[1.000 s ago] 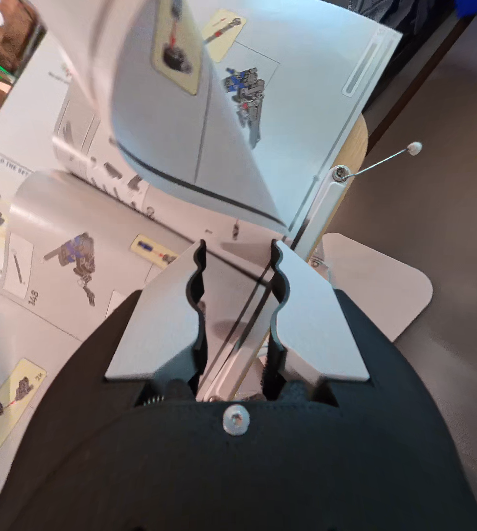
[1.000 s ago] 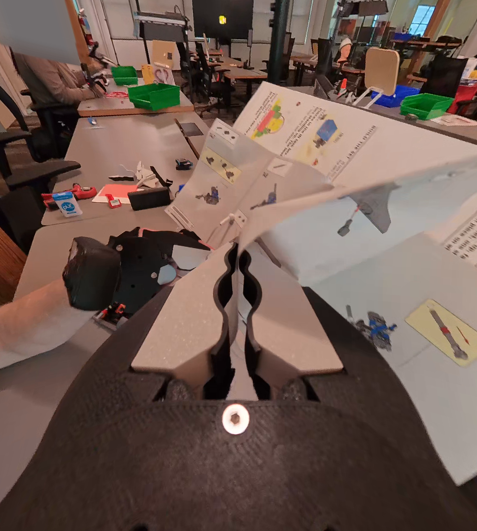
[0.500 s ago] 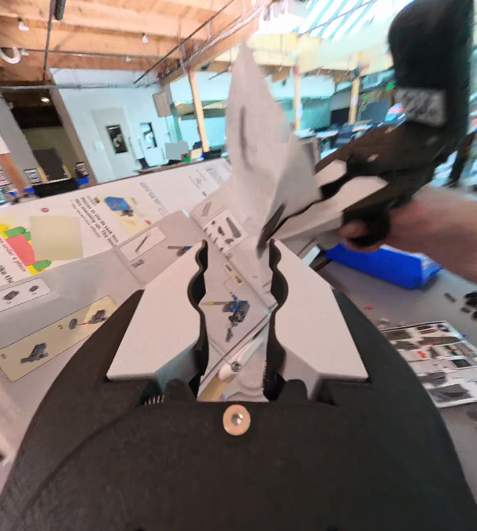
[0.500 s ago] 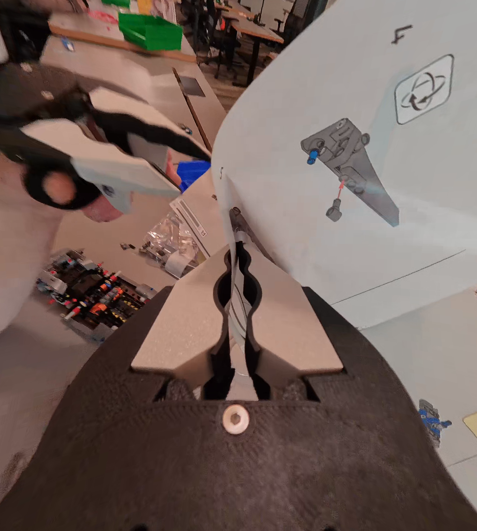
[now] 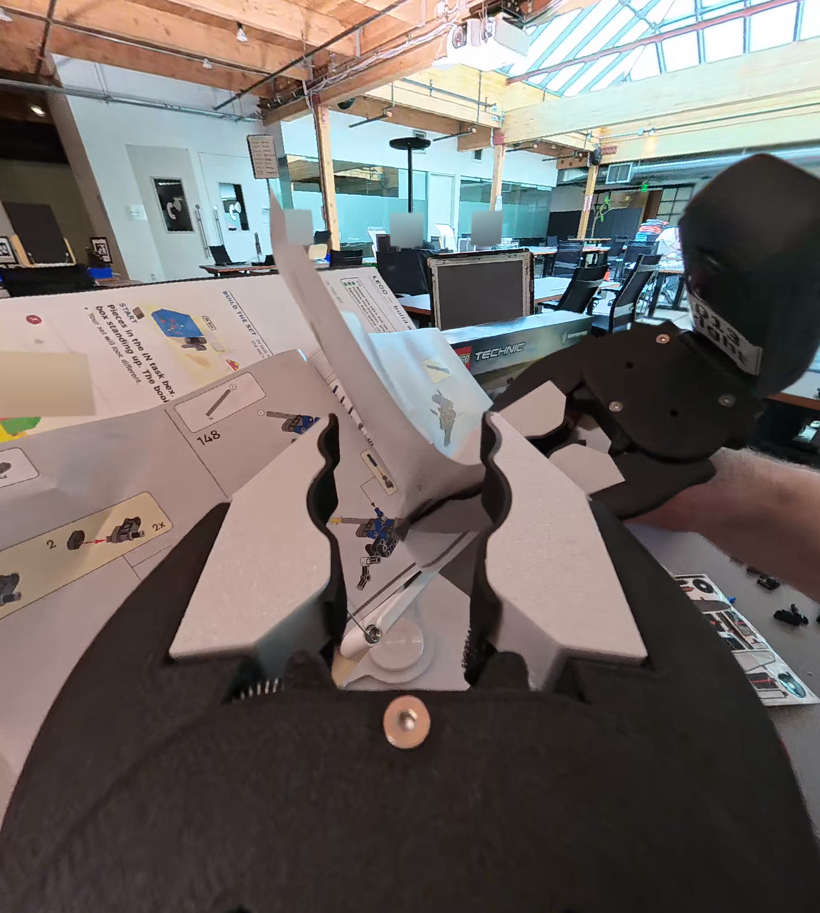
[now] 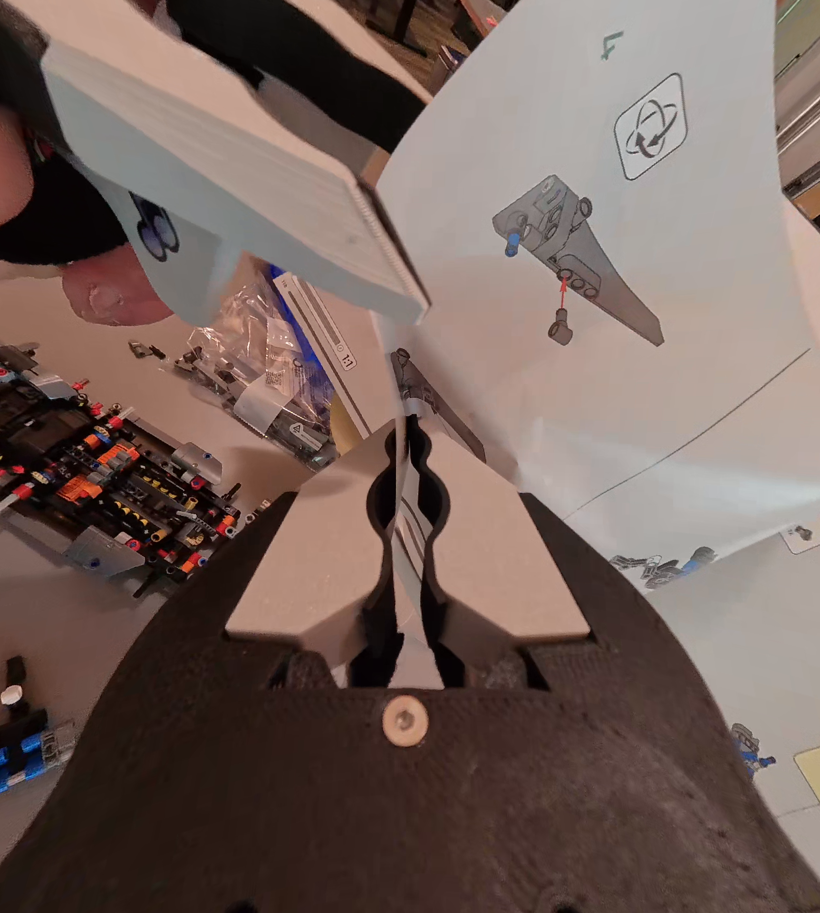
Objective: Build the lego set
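Instruction booklet page (image 6: pixel 595 346) | pinched in right hand-held gripper (image 6: pixel 407 435) | left hand-held gripper (image 5: pixel 408 444) open beside it | Lego chassis (image 6: pixel 87 469) on counter (image 6: pixel 52 617)

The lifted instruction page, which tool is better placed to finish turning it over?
Right. The right tool is shut on the lifted page, while the left tool is open, holding nothing, over the instruction booklet.
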Demonstrator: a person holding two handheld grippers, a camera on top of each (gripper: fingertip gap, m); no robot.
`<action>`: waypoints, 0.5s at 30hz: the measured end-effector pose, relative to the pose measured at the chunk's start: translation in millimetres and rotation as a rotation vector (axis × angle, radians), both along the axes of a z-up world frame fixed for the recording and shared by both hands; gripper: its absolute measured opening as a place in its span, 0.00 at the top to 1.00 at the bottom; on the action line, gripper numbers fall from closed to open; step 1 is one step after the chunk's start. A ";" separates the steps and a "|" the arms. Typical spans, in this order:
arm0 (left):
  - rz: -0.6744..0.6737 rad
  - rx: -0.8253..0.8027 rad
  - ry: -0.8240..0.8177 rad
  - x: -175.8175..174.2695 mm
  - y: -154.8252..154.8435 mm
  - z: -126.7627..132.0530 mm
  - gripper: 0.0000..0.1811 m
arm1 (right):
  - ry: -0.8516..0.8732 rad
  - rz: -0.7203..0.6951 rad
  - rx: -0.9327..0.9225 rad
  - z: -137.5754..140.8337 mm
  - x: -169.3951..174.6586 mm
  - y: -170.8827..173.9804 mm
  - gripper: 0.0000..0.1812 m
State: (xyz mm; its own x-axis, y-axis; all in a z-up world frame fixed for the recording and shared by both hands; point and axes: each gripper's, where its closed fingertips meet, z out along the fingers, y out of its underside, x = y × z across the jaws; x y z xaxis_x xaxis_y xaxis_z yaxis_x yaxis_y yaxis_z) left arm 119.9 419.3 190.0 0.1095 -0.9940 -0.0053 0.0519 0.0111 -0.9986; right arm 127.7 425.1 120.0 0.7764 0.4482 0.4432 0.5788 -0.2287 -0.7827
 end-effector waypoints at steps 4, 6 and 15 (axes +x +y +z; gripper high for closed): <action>0.067 -0.021 0.016 -1.6 12.8 -4.1 0.84 | -0.034 0.000 0.006 -6.4 -3.5 0.7 1.00; 0.081 -0.035 0.021 -2.8 17.0 -5.9 0.90 | -0.042 0.003 0.003 -9.5 -5.9 0.9 1.00; 0.120 0.004 0.022 -10.5 26.6 -6.5 1.00 | -0.069 0.088 -0.009 -21.8 -24.6 -9.8 0.83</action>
State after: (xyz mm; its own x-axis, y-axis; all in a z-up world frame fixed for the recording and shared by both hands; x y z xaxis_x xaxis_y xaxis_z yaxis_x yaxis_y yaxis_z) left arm 109.4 445.9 183.5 0.2273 -0.9737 -0.0125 0.0285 0.0195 -0.9994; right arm 103.2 415.3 98.1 0.7014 0.5179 0.4897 0.6495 -0.1816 -0.7384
